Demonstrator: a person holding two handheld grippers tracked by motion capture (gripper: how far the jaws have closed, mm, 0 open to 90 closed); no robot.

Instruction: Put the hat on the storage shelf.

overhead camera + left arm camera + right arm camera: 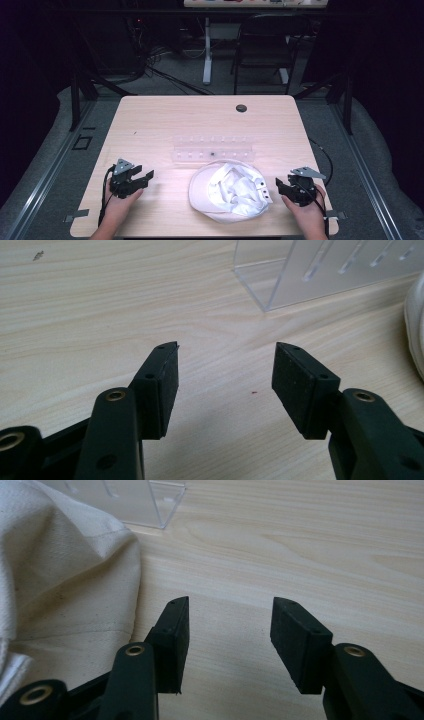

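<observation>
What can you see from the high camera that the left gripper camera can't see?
The high view alone takes in the whole white cap lying upside down, the person's hands, the right gripper beside the cap, a dark round hole near the table's far edge, and a chair beyond. The left gripper view alone gives a close look at the open pads of the left gripper, with nothing between them. Both share the wooden table, the clear plastic rack and a bit of the cap.

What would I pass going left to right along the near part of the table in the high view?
Left gripper, jaws open → white cap lying upside down → right gripper, jaws open, with bare table in the gaps.
</observation>
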